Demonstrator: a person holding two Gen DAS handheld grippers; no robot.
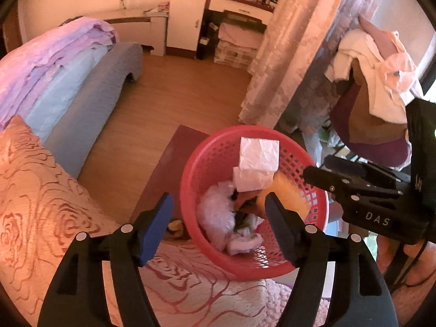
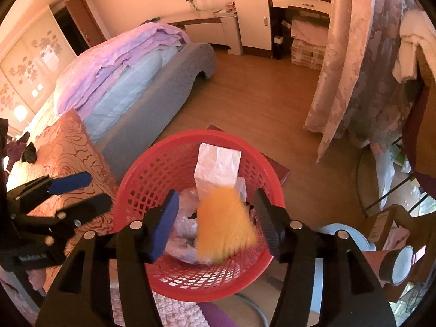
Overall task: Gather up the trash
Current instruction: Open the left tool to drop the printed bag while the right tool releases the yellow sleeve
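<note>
Bedroom, rose-pattern bedspread [image 1: 41,204] nearest. Left gripper [image 1: 218,212] spread wide, nothing between pads. Right gripper [image 2: 215,215] also released; blurred orange trash [image 2: 223,226] between its fingers, untouched, over red basket [image 2: 141,179]. White paper [image 2: 218,166] against basket's far rim. Wood floor [image 2: 259,103] beyond.

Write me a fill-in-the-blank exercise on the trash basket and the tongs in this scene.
1. The mesh basket holding the trash is ____ in colour.
2. The blurred item between the open right tongs is ____ in colour.
3. The tall white paper bag stands ____ the basket.
4. The left tongs are ____, with nothing gripped.

Missing words: red; orange; inside; open
</note>
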